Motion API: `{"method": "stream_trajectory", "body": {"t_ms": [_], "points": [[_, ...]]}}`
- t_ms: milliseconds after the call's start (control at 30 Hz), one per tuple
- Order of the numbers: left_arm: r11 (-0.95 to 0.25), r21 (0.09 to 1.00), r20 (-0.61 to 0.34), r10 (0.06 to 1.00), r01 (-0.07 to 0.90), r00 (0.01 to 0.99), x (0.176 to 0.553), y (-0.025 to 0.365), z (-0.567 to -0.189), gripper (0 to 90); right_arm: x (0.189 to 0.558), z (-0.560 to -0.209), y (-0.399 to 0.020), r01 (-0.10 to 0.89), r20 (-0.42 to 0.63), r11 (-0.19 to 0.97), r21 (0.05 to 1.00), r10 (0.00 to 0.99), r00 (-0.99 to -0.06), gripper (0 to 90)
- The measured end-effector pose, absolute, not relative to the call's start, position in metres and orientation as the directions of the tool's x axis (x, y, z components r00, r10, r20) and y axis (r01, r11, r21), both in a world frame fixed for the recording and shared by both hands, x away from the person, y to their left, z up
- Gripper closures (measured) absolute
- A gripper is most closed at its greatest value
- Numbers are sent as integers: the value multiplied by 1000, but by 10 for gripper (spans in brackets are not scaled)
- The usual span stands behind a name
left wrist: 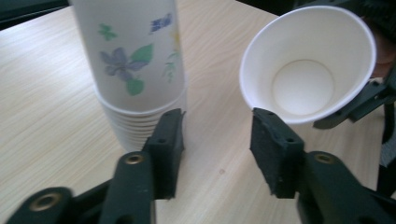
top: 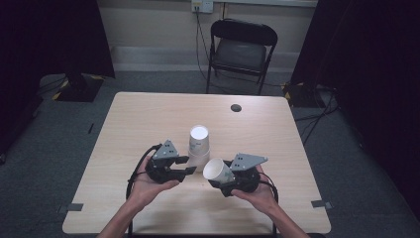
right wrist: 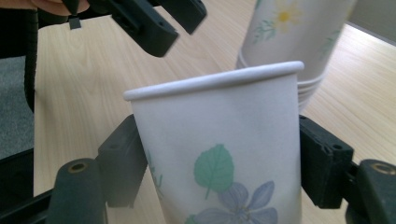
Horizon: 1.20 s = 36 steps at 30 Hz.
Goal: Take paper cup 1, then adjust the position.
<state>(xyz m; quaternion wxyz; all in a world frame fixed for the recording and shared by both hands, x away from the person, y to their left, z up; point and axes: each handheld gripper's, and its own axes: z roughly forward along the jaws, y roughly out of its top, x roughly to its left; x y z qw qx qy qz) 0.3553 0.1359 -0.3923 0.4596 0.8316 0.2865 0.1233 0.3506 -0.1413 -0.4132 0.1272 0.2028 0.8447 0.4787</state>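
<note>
**One paper cup pinched, the stack let go**

A single paper cup (top: 218, 171) with a flower print sits tipped on its side in the right claw (top: 224, 174), its open mouth turned toward the left claw (top: 188, 165). The right claw's two black jaws press on the cup's wall from either side (seen plainly in the right gripper view). Just beside it, an upside-down stack of paper cups (top: 199, 145) stands on the table (top: 148, 114), rims nested at the bottom. The left claw is spread, with nothing between its jaws; one jaw lies close against the stack's lower rims. Behind the table stands a dark folding chair (top: 241, 52).
</note>
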Motion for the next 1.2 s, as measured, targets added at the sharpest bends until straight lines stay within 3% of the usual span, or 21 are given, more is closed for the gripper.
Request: {"method": "stream_trajectory", "body": {"t_ms": [400,1200], "points": [[-340,843,-88,677,417,731,355,167,-401,321,368,-414,-168,293,18,377,878,588,-809,269],[-266,827,-117,780,495,615,347,216,-422,324,419,-432,-210,397,103,206,894,769,-630,268]]}}
